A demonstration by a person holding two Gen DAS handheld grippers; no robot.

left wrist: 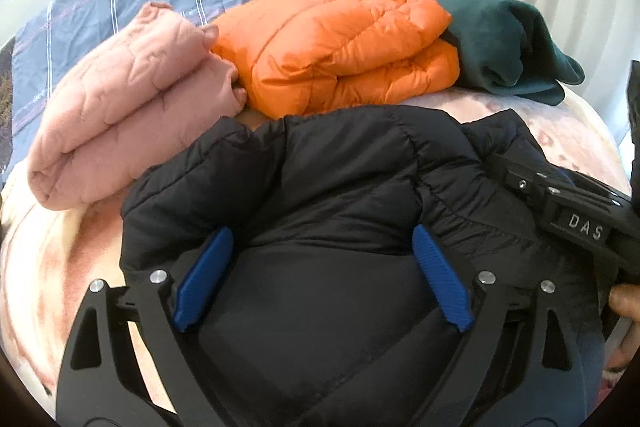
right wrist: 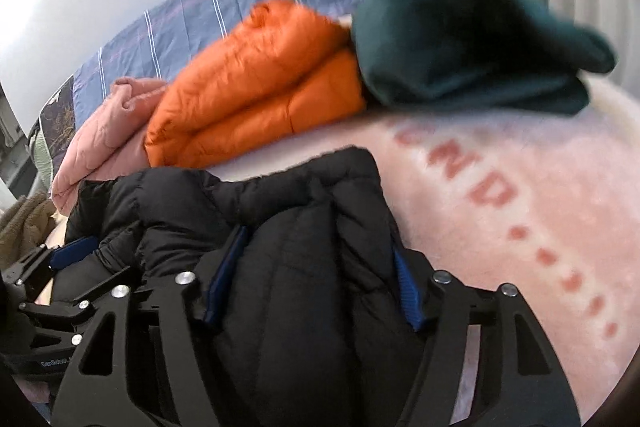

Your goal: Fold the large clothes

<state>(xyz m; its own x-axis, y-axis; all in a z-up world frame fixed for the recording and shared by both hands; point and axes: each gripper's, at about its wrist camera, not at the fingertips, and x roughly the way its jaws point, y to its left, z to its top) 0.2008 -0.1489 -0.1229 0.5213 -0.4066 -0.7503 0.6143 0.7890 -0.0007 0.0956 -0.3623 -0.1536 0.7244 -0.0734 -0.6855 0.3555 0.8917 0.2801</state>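
Presently: black jacket (left wrist: 340, 187) on pink blanket (right wrist: 520, 227), just before orange jacket (left wrist: 340, 43). Left gripper (left wrist: 322, 279) and right gripper (right wrist: 316, 275) side by side, jaws spread, each straddling its padding.

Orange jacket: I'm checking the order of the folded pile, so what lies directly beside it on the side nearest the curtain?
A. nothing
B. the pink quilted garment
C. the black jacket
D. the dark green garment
D: the dark green garment touches the orange jacket on its curtain side, while the pink garment lies on the opposite side and the black jacket in front.
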